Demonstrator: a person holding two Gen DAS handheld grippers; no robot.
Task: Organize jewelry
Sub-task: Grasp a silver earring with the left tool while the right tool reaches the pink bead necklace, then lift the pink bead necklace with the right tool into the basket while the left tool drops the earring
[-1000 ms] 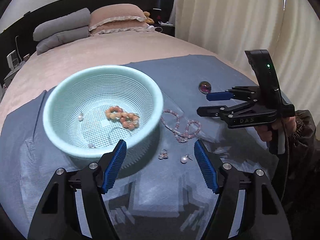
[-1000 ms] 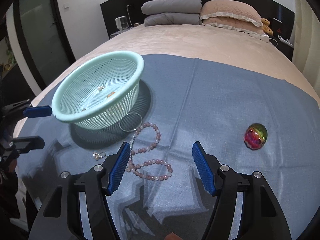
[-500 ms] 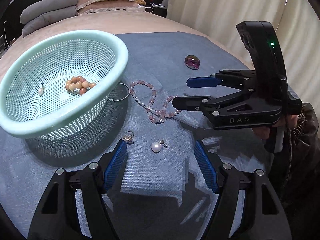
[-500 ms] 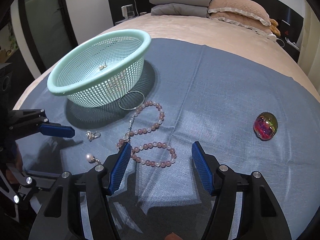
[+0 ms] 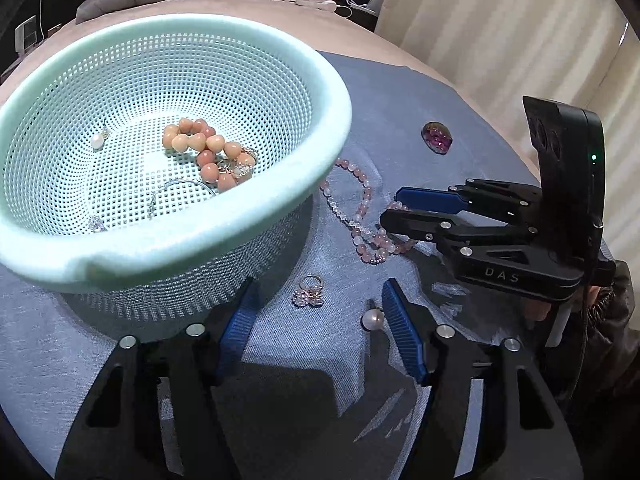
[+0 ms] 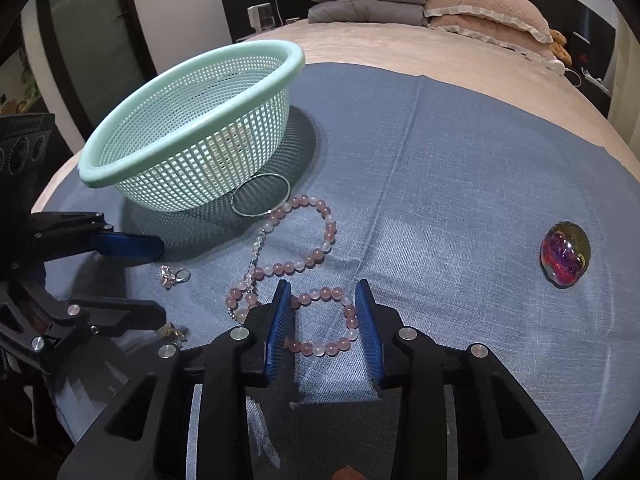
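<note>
Both of your grippers sit lower than half a second ago: your right gripper (image 6: 322,322) has narrowed its fingers around the near loop of the pink bead necklace (image 6: 298,264) on the blue cloth (image 6: 460,184), while your left gripper (image 5: 316,322) stays wide by the ring (image 5: 309,291), beside the basket (image 5: 320,80).

The mint-green plastic mesh basket (image 5: 224,60) runs off the left edge. Its wall hides part of the thin silver wire bangle (image 6: 260,196), and the tiny clear sparkly trinket (image 5: 96,224) inside stays unreadable.
</note>
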